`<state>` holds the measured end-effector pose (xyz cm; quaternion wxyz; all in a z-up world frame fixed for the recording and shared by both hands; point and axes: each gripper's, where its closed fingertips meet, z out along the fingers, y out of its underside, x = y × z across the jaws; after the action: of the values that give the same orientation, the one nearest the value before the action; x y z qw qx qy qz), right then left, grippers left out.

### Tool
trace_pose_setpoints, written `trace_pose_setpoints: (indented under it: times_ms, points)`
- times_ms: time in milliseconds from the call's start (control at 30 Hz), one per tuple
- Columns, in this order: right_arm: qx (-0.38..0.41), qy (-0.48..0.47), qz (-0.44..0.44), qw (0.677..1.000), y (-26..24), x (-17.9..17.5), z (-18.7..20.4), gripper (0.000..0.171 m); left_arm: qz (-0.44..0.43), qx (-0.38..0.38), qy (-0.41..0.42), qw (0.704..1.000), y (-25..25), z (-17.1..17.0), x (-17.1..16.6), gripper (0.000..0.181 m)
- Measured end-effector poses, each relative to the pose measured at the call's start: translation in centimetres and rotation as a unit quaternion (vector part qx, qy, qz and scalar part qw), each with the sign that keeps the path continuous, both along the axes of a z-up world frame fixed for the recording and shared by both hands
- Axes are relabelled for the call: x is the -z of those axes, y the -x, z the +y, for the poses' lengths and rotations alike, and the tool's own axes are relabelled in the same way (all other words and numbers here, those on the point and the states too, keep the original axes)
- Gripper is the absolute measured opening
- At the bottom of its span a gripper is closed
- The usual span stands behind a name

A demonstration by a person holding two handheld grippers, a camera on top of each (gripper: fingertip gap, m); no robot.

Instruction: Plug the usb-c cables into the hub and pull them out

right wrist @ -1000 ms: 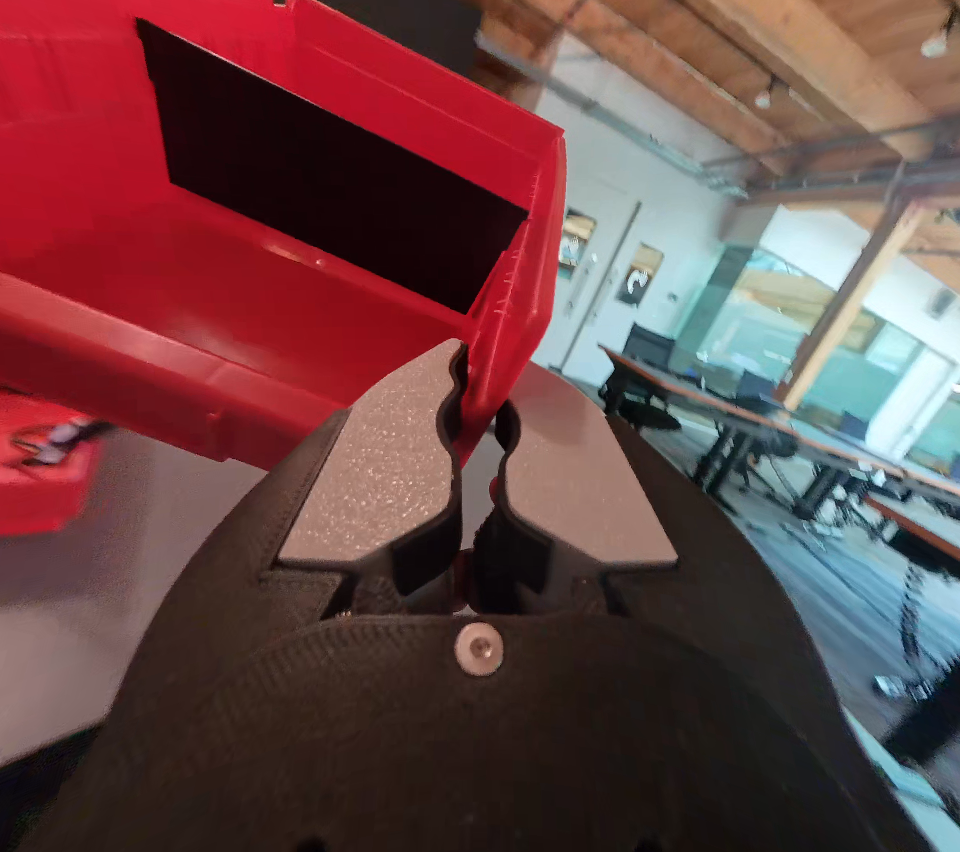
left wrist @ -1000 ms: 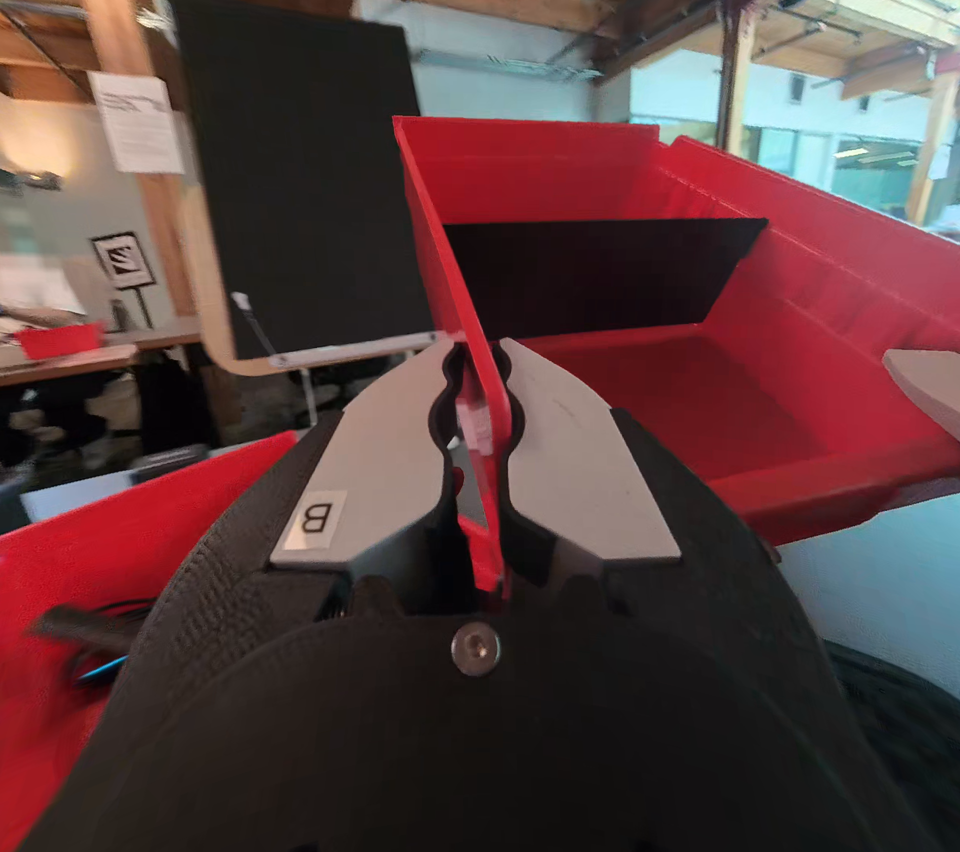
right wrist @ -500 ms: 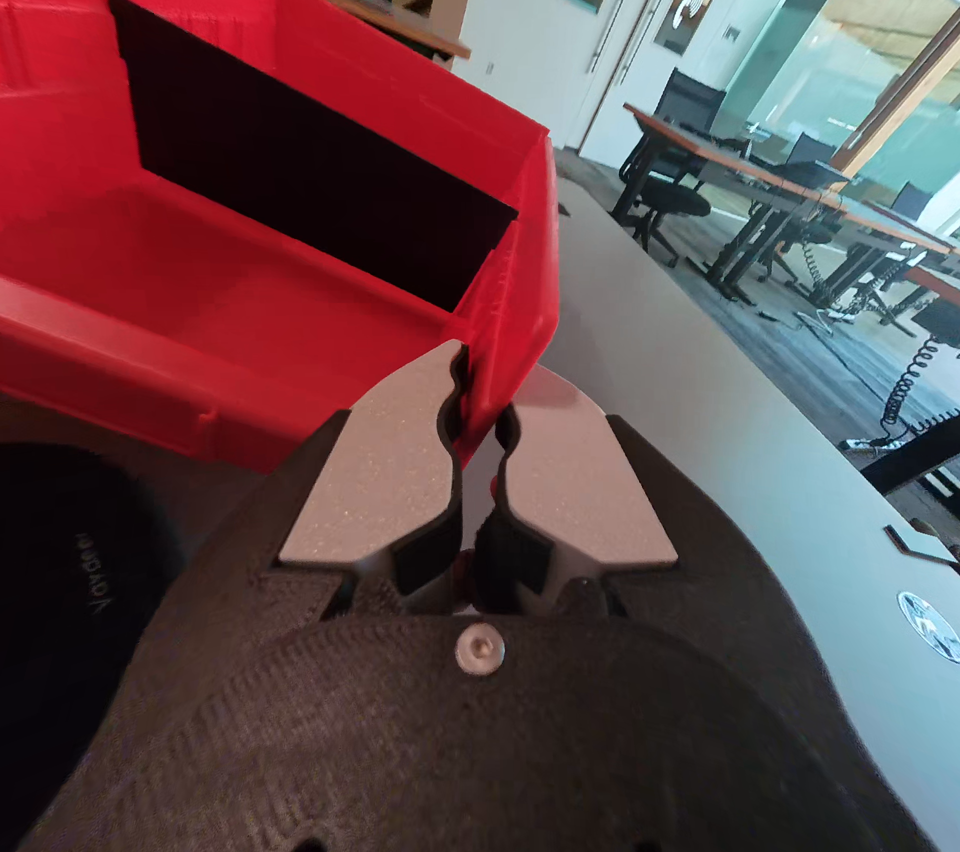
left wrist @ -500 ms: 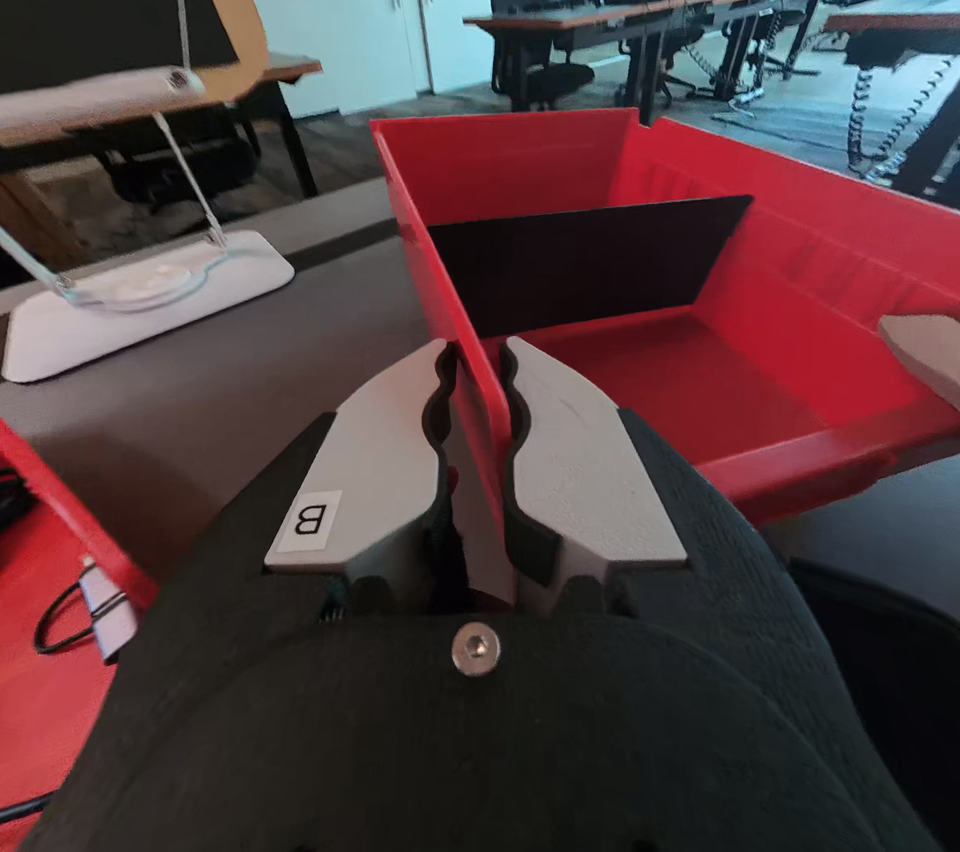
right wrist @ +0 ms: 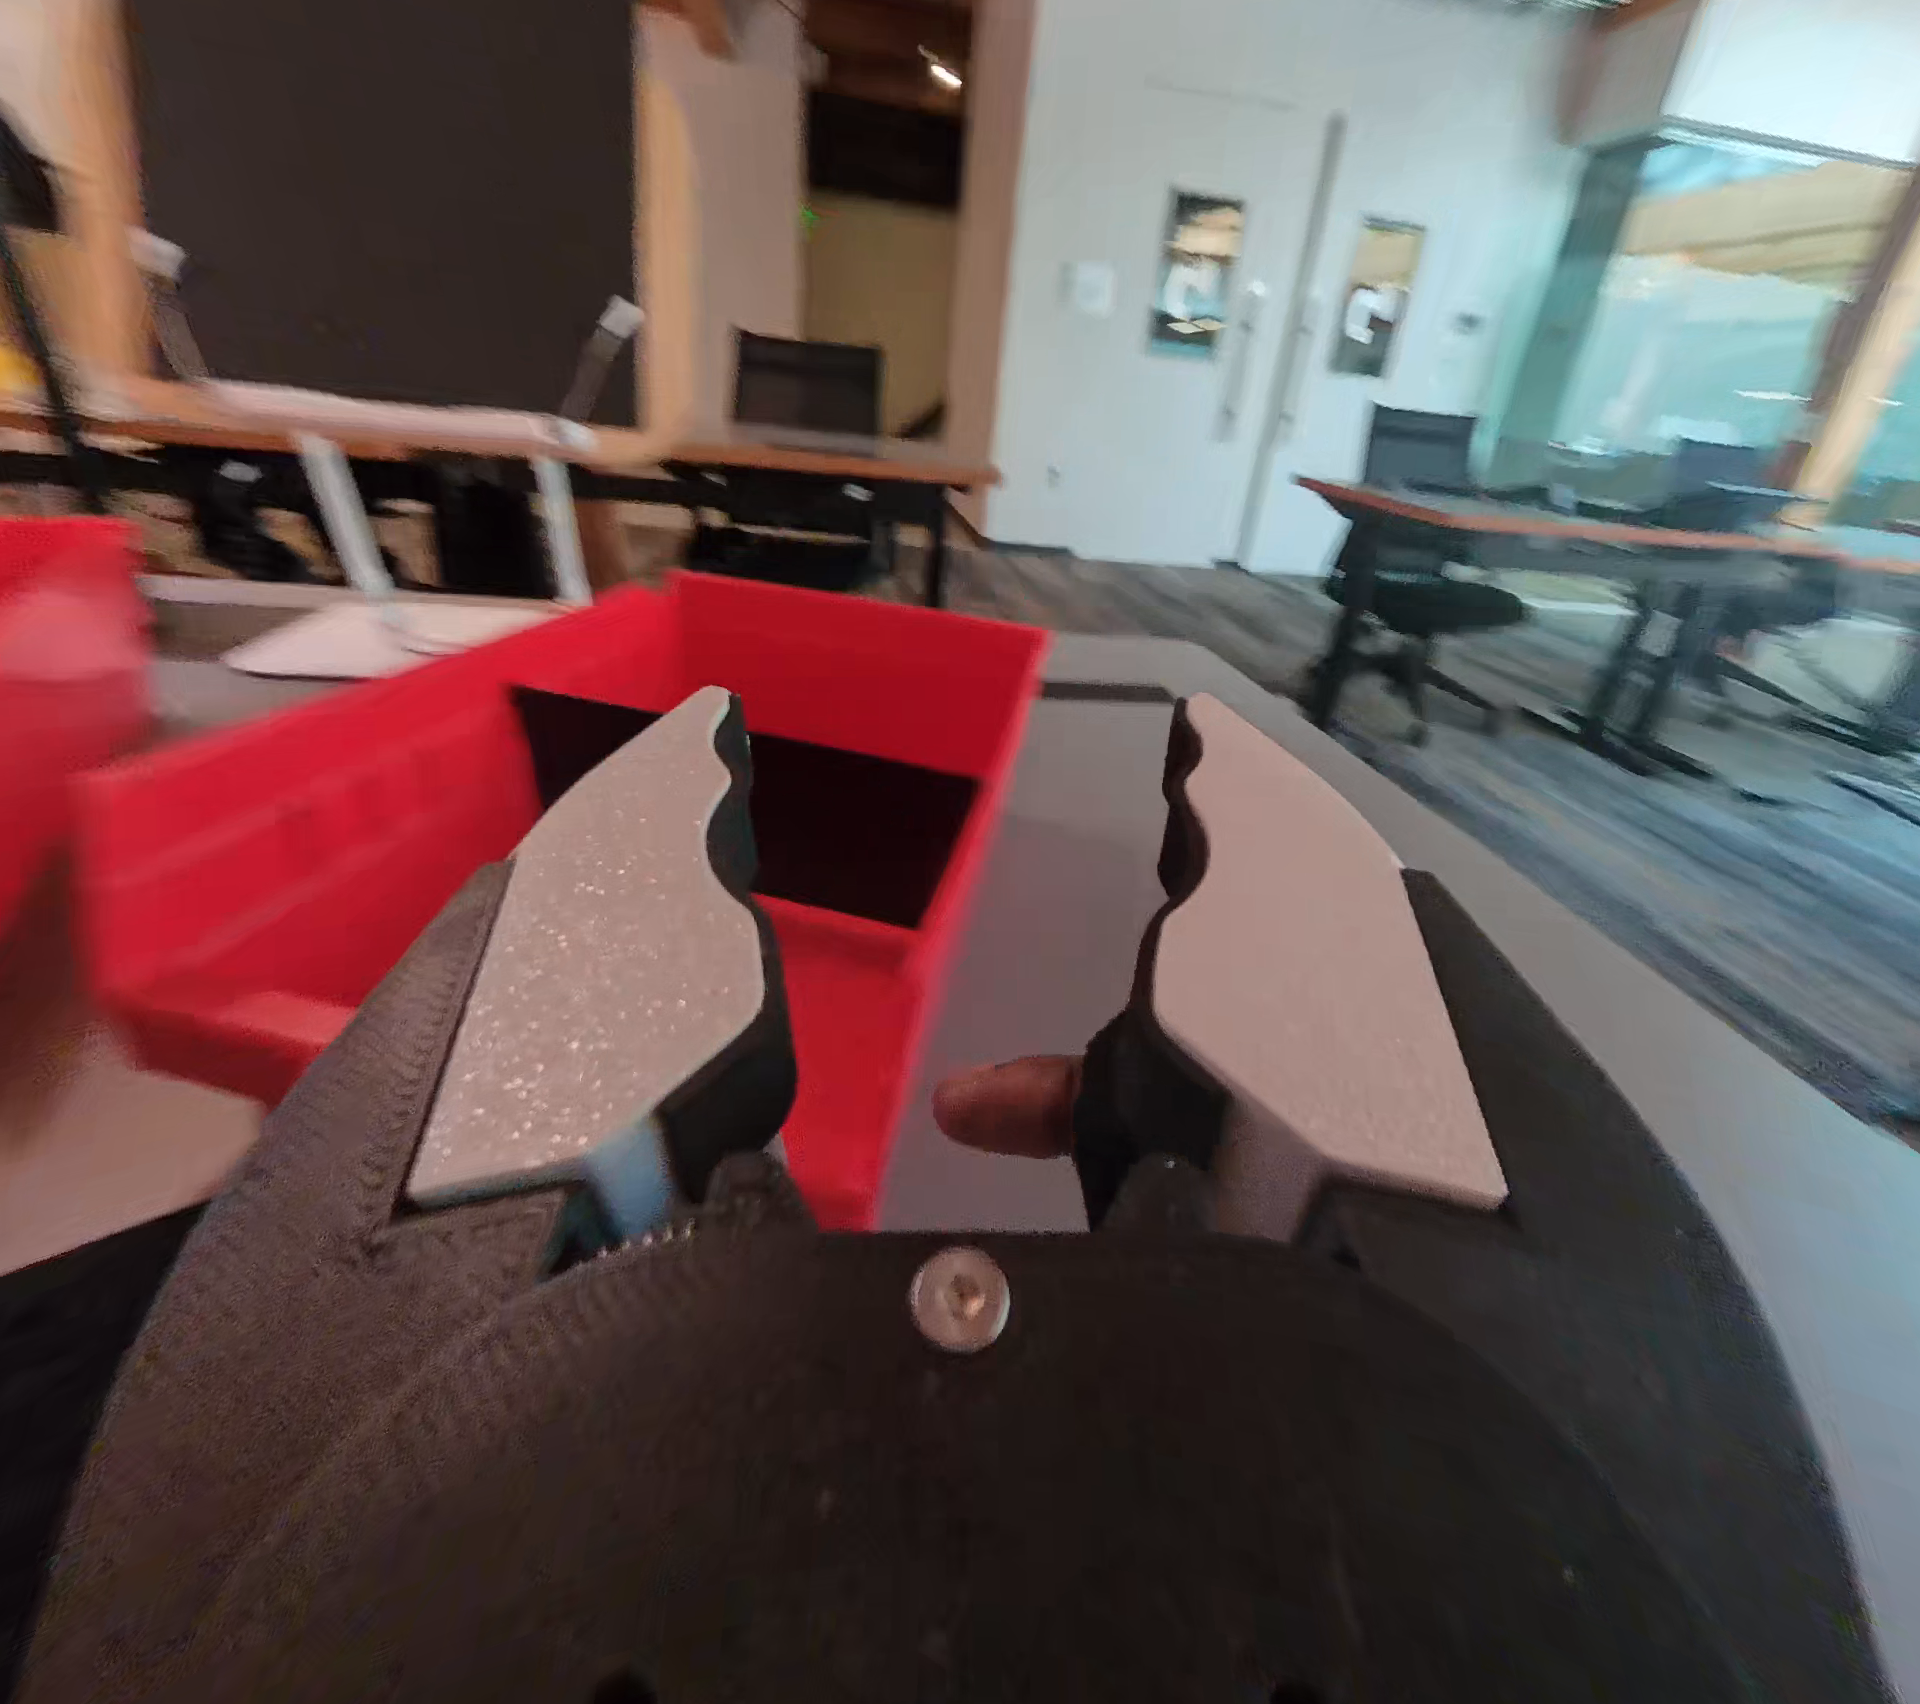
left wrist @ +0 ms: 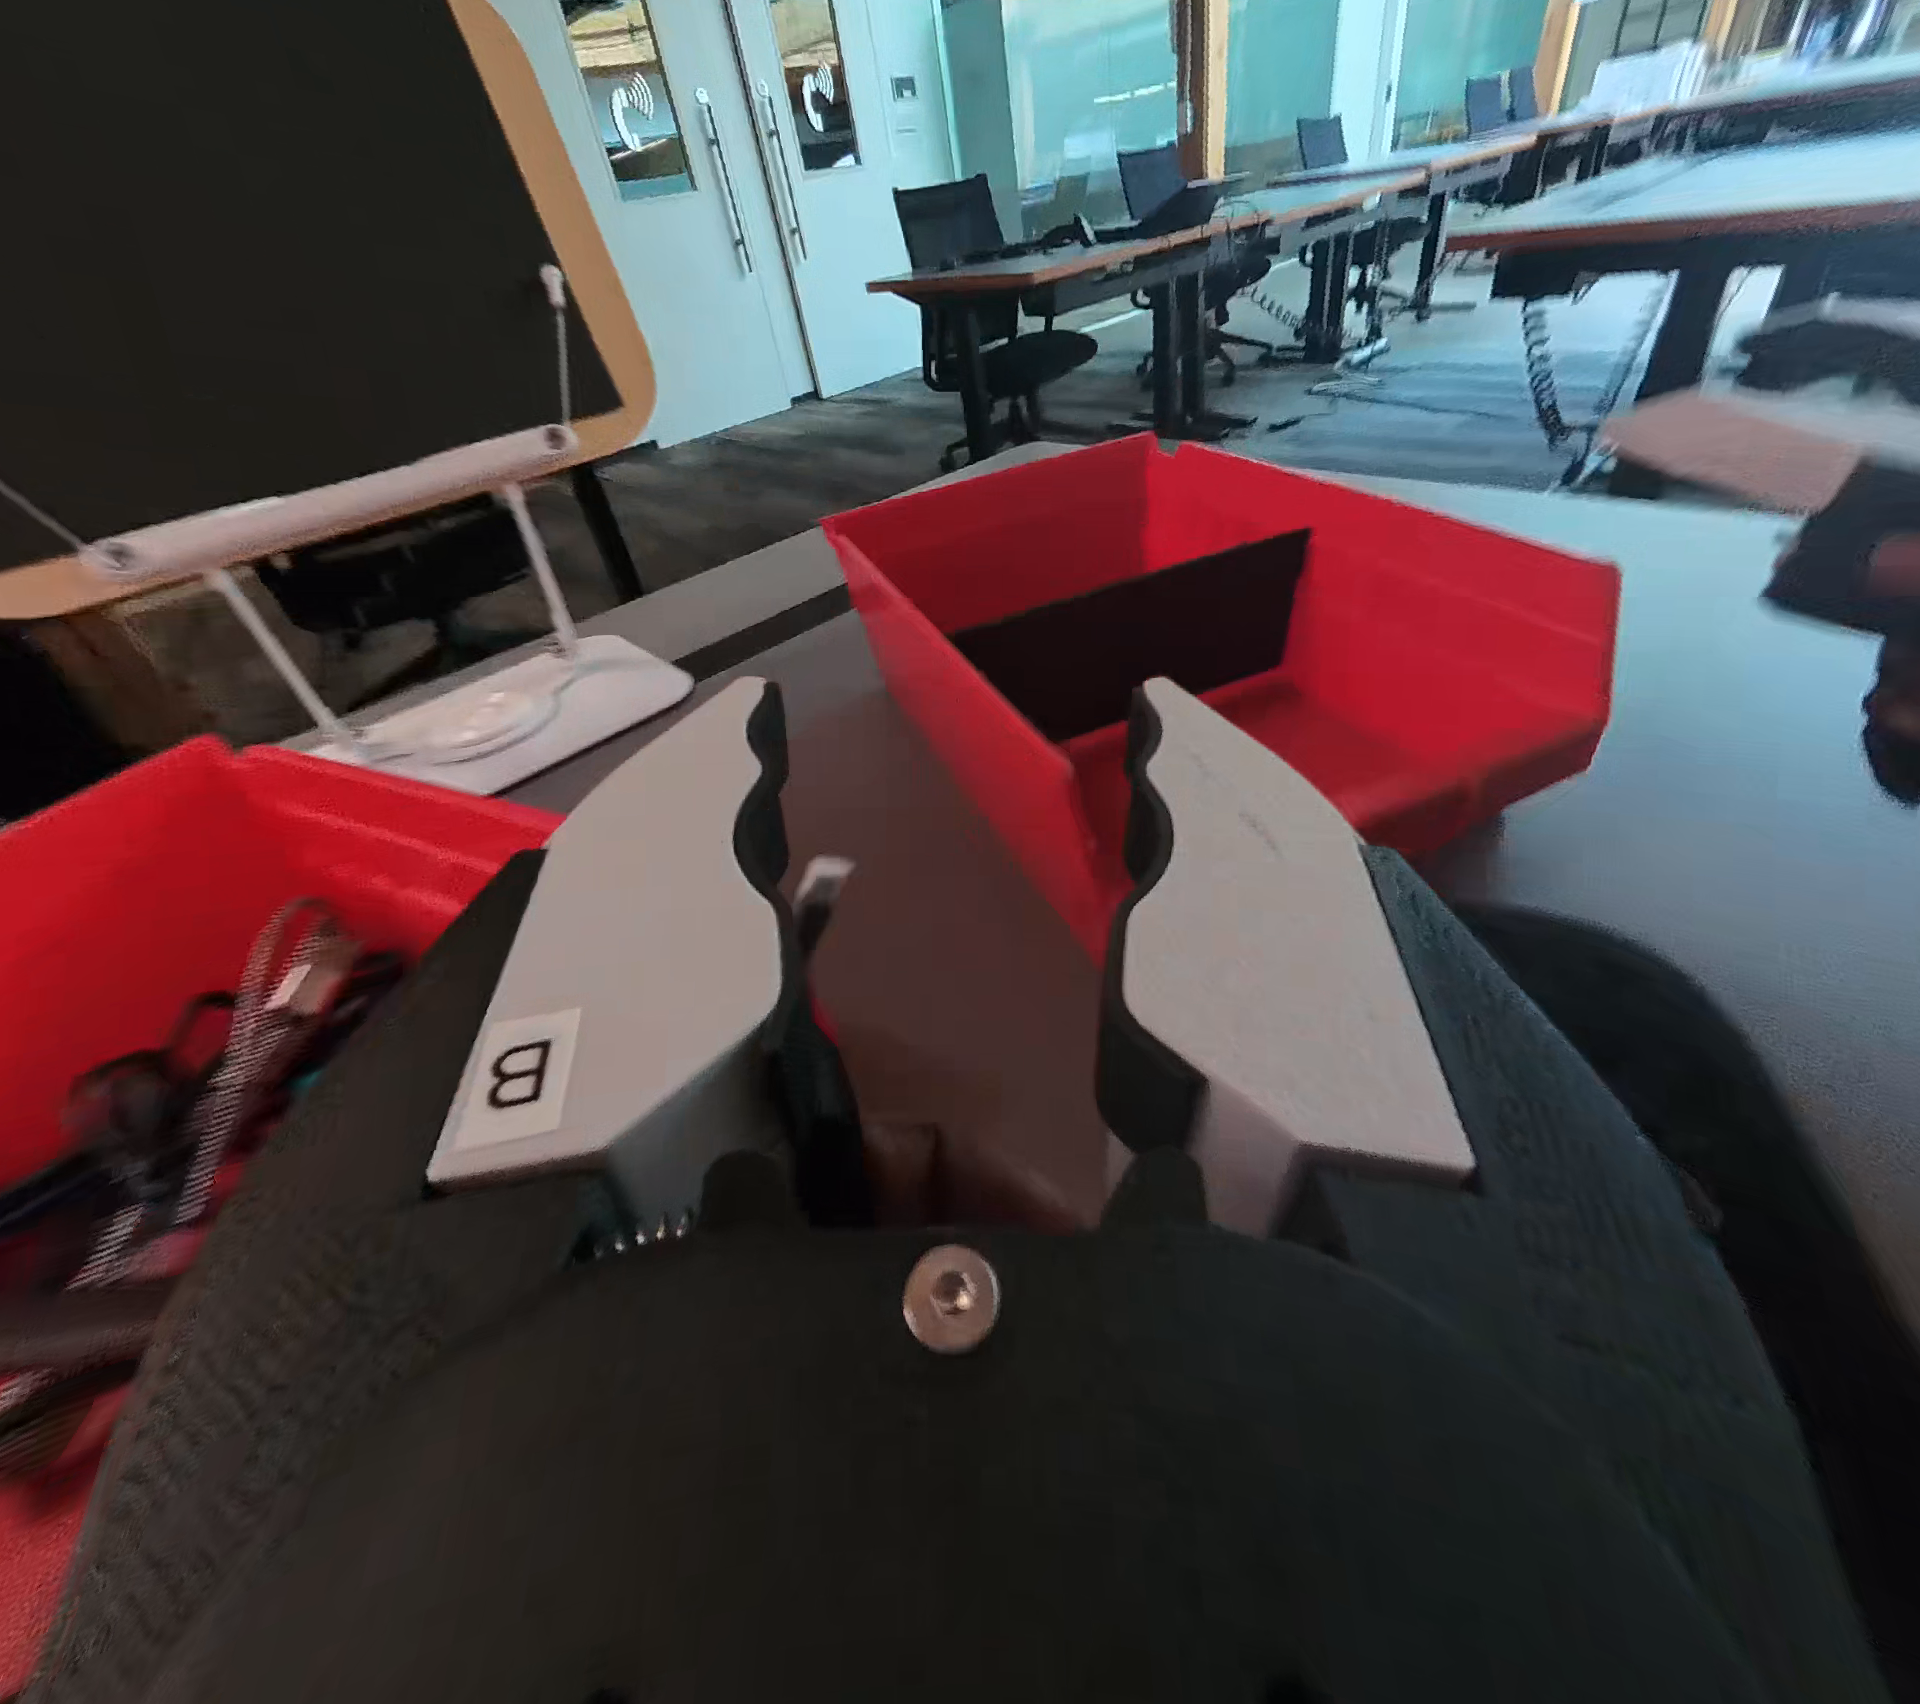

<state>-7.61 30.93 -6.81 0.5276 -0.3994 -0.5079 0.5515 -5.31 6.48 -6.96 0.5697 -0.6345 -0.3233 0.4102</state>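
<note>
My left gripper [left wrist: 956, 709] is open, just in front of the left wall of an empty red bin [left wrist: 1455, 615] with a black divider [left wrist: 1132, 636]. A small silver plug on a black lead [left wrist: 824, 885] stands between its jaws, next to the left finger; I cannot tell whether it is touching. A second red bin [left wrist: 156, 854] at the left holds blurred cables [left wrist: 260, 1010]. My right gripper [right wrist: 956, 714] is open and empty at the near right corner of the empty bin [right wrist: 862, 657]. No hub shows clearly.
Both bins rest on a grey table [left wrist: 1714, 823]. A white stand base [left wrist: 499, 709] sits behind them, with a dark board above. A black round object [left wrist: 1662, 1083] lies at my near right. A person's fingertip [right wrist: 997, 1114] shows between the right jaws. Desks and chairs stand beyond.
Both grippers were shut on the empty bin's side walls and held it raised and tilted. The bin came down onto the table, and both grippers have opened and drawn back from it.
</note>
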Motion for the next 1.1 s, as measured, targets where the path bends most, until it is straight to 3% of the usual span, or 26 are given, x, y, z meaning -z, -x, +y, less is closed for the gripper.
trace_pose_setpoints:
  times_ms: [100, 200, 400, 433, 533, 633, 1100]
  points:
    - [-0.137, -0.029, -0.061, 0.988, -1.5, 0.4, -6.0, 0.062, -0.048, -0.011, 0.093, 0.994, -1.5, -3.9, 2.5, 0.063]
    - [-0.266, -0.106, -0.188, 0.94, -2.7, 4.7, -12.8, 0.069, -0.113, -0.052, 0.184, 0.975, -1.7, -8.1, 6.4, 0.059]
    - [-0.239, -0.242, -0.253, 0.906, 0.0, 9.8, -16.8, 0.064, -0.209, -0.082, 0.28, 0.933, -1.4, -12.6, 11.4, 0.053]
    - [-0.231, -0.263, -0.26, 0.9, 0.5, 10.4, -16.9, 0.062, -0.227, -0.093, 0.296, 0.923, -1.3, -13.6, 12.3, 0.049]
    - [-0.193, -0.333, -0.288, 0.877, 1.7, 12.3, -16.0, 0.062, -0.259, -0.044, 0.255, 0.93, -1.8, -13.7, 12.9, 0.038]
    - [-0.204, -0.335, -0.328, 0.859, 1.4, 13.9, -14.8, 0.043, -0.282, -0.037, 0.226, 0.932, -2.4, -15.8, 13.0, 0.035]
    - [-0.201, -0.319, -0.341, 0.861, 1.6, 14.1, -7.6, 0.043, -0.32, -0.051, 0.205, 0.924, -6.4, -24.3, 12.9, 0.038]
